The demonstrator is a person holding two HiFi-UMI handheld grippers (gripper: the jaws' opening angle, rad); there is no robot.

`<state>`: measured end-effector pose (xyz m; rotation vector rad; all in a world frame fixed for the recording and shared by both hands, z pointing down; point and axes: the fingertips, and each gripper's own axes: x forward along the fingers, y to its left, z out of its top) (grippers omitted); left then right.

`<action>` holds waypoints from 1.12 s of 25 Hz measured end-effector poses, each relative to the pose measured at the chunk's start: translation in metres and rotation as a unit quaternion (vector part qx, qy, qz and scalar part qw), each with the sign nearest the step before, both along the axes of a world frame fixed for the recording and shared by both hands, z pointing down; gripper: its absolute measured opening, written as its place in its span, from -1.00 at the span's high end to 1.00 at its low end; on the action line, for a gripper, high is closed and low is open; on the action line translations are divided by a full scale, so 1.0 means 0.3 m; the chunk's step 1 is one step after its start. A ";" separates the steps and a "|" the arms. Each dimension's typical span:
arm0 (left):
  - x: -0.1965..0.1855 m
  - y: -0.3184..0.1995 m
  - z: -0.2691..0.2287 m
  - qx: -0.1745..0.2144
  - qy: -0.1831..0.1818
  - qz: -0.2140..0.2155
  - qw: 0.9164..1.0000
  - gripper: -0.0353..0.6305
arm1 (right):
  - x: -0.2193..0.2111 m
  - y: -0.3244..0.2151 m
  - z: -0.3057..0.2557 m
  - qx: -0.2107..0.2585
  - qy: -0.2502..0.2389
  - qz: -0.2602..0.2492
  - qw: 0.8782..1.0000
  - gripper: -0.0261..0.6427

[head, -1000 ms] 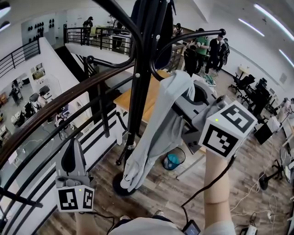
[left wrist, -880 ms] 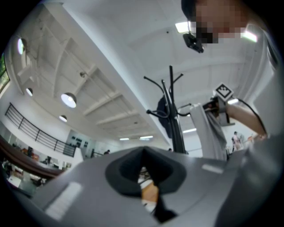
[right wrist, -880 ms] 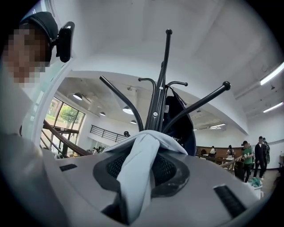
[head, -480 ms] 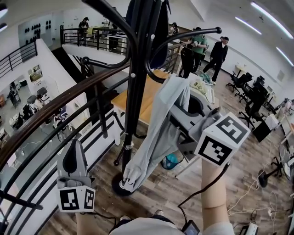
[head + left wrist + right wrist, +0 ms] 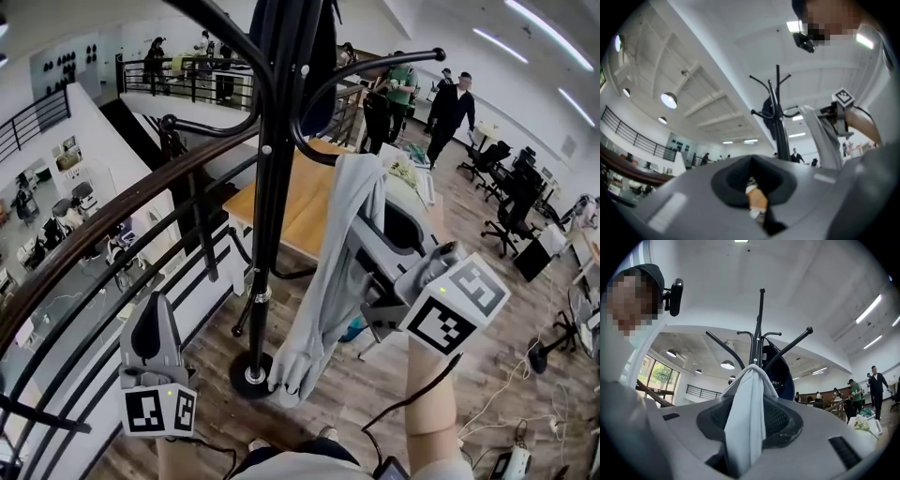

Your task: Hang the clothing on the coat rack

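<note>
The garment (image 5: 330, 272) is pale grey and soft, gathered into one long narrow fold with a loose, rumpled lower end. It runs from a high point right beside the rack (image 5: 270, 187), at the bend of a low curved hook (image 5: 317, 155), down in a slack line. It ends just above the floor (image 5: 328, 417), near the rack's round base (image 5: 249, 375). In the head view its top touches the bend of the hook; whether it lies over the hook I cannot tell.

Near its upper part the fold passes between the jaws of the right gripper (image 5: 375, 225), which is raised beside the rack with its marker cube toward the person. In the right gripper view the garment (image 5: 745, 413) rises as a peaked fold out of the gap between the two dark pads (image 5: 780, 420), filling the middle of it. These jaws have just been opening and stand wide. The garment is between them, lying loose rather than pinched.

The left gripper (image 5: 153, 309) is low at the left, well apart from the garment and in front of the rail (image 5: 103, 234). Its jaws are drawn together to a thin slit with nothing between them.

A dark coat (image 5: 323, 56) hangs high on the rack. Behind the rack stands a table (image 5: 300, 202), with people (image 5: 450, 98) farther off.
</note>
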<state>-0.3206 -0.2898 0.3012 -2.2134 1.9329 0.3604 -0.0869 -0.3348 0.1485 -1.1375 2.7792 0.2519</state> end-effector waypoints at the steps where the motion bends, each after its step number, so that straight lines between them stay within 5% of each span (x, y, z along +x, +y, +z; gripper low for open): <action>1: 0.004 0.003 0.003 -0.001 0.000 0.002 1.000 0.87 | 0.004 0.007 -0.002 0.003 -0.001 0.004 1.000 0.46; 12: 0.063 0.053 -0.029 0.006 -0.008 0.004 1.000 0.87 | 0.090 0.120 0.032 0.018 -0.013 0.021 1.000 0.42; 19: 0.176 0.119 -0.035 0.005 -0.011 0.009 1.000 0.87 | 0.155 0.210 0.123 0.024 0.017 0.036 0.999 0.92; 28: 0.331 0.229 -0.047 -0.003 -0.024 0.008 1.000 0.87 | 0.315 0.284 0.237 0.010 0.004 0.067 0.998 0.92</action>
